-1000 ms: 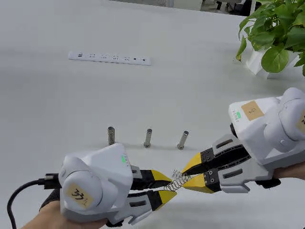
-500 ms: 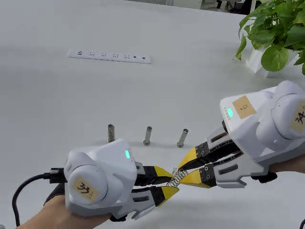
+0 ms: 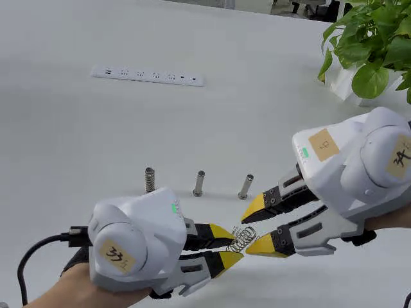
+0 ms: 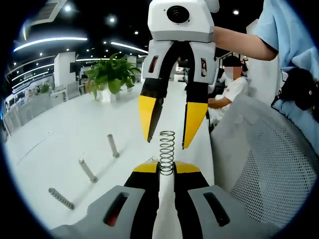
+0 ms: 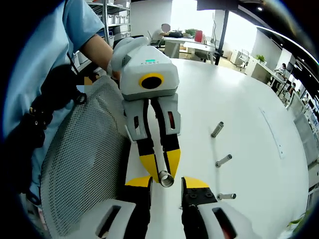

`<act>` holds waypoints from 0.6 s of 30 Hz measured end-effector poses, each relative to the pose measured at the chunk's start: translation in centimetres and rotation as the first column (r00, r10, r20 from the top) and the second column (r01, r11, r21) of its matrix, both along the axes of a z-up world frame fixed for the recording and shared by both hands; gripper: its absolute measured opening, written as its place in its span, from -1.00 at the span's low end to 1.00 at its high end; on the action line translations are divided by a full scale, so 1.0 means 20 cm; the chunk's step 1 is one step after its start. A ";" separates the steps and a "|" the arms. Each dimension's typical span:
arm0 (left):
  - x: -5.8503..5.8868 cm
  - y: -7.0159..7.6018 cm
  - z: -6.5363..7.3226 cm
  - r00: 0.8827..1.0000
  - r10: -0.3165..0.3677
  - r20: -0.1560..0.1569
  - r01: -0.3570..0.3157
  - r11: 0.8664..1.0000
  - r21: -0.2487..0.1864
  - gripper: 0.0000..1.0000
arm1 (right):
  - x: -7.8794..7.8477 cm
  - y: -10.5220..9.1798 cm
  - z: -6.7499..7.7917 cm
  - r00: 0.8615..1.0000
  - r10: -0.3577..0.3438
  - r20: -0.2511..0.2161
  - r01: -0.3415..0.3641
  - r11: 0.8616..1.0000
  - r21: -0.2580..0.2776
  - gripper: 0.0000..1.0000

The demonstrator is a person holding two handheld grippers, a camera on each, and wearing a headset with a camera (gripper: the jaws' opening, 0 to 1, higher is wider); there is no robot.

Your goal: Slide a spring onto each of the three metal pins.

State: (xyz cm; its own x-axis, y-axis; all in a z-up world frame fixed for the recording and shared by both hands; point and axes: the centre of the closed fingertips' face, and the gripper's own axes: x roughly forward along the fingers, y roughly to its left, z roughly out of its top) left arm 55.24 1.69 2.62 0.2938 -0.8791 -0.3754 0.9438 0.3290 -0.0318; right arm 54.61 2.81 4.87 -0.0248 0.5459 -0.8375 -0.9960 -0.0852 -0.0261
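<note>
left gripper (image 3: pixel 231 248): fingers clenched on one end of the loose spring (image 3: pixel 243 238), low over the table (image 3: pixel 77 141)
left pin (image 3: pixel 149 171): upright, already wears the fitted spring (image 3: pixel 149 182)
middle pin (image 3: pixel 199 183): bare, upright
loose spring: off the table, in front of the pins, sticking out past the left fingertips (in the left gripper view it runs straight on from the fingers)
right pin (image 3: pixel 246 187): bare, leans slightly
right gripper (image 3: pixel 250 233): fingers spread, one each side of the spring's free end, not gripping it
step: second spring by my read; one pin of three done
next: carry it to a bare pin, line the open coil end up with the pin top, push down; held by one end, it may wobble
labels: "33" plus an unclear mark on the left gripper's sticker; "34" on the right's; its other orange sticker is unreadable
</note>
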 end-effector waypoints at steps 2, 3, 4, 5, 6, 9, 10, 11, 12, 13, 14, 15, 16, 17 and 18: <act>0.00 -0.01 0.00 1.000 -0.006 0.003 0.006 1.000 0.002 -0.88 | 0.00 -0.01 0.00 1.000 0.019 0.009 -0.019 1.000 -0.018 -0.67; 0.00 -0.01 0.00 1.000 -0.009 0.006 0.009 1.000 0.004 -0.88 | 0.01 -0.01 -0.01 1.000 0.020 0.006 -0.020 0.999 -0.029 -0.66; 0.00 -0.01 0.00 1.000 -0.013 0.010 0.013 1.000 0.007 -0.88 | 0.01 -0.02 -0.01 1.000 0.029 0.004 -0.029 0.999 -0.041 -0.64; -0.01 -0.01 0.00 1.000 -0.015 0.010 0.015 1.000 0.009 -0.88 | 0.00 -0.02 -0.01 0.999 0.039 -0.002 -0.039 0.998 -0.051 -0.63; -0.01 -0.02 0.00 1.000 -0.019 0.014 0.019 1.000 0.012 -0.88 | -0.01 -0.03 -0.02 0.999 0.048 -0.009 -0.049 0.997 -0.065 -0.63; -0.01 -0.02 0.00 1.000 -0.025 0.017 0.024 1.000 0.016 -0.88 | -0.02 -0.02 -0.02 0.997 0.071 -0.029 -0.073 0.994 -0.081 -0.65; -0.01 -0.02 0.00 1.000 -0.025 0.018 0.025 1.000 0.017 -0.88 | -0.02 -0.02 -0.02 0.997 0.073 -0.031 -0.076 0.994 -0.082 -0.67; -0.01 -0.02 0.00 1.000 -0.025 0.018 0.025 1.000 0.017 -0.88 | -0.02 -0.02 -0.02 0.997 0.074 -0.031 -0.077 0.994 -0.082 -0.67; -0.01 -0.02 0.00 1.000 -0.025 0.018 0.025 1.000 0.016 -0.88 | -0.01 -0.02 -0.03 0.997 0.075 -0.033 -0.078 0.993 -0.084 -0.67; -0.01 -0.02 0.00 1.000 -0.025 0.018 0.025 1.000 0.015 -0.88 | -0.01 -0.01 -0.03 0.997 0.076 -0.035 -0.079 0.993 -0.086 -0.66; -0.01 -0.02 0.00 1.000 -0.025 0.019 0.025 1.000 0.015 -0.88 | -0.01 -0.01 -0.04 0.996 0.081 -0.037 -0.084 0.992 -0.092 -0.67; -0.01 -0.02 0.00 1.000 -0.024 0.018 0.024 1.000 0.013 -0.88 | -0.01 -0.01 -0.04 0.996 0.086 -0.039 -0.089 0.991 -0.095 -0.68; -0.01 -0.02 0.00 1.000 -0.024 0.018 0.024 1.000 0.012 -0.88 | -0.02 -0.01 -0.04 0.995 0.088 -0.042 -0.092 0.991 -0.095 -0.71; -0.01 -0.02 0.01 1.000 -0.023 0.021 0.023 1.000 0.011 -0.88 | -0.02 -0.01 -0.04 0.995 0.090 -0.049 -0.095 0.991 -0.095 -0.72; -0.01 -0.02 0.01 1.000 -0.023 0.021 0.022 1.000 0.011 -0.88 | -0.02 -0.01 -0.04 0.994 0.092 -0.050 -0.097 0.991 -0.096 -0.74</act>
State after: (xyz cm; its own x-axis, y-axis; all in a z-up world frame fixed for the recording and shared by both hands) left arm 55.11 1.29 2.74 0.2820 -0.8817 -0.3782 0.9514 0.3078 -0.0081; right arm 54.24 2.66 4.06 -0.1118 0.4543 -0.8838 -0.9833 -0.1789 0.0324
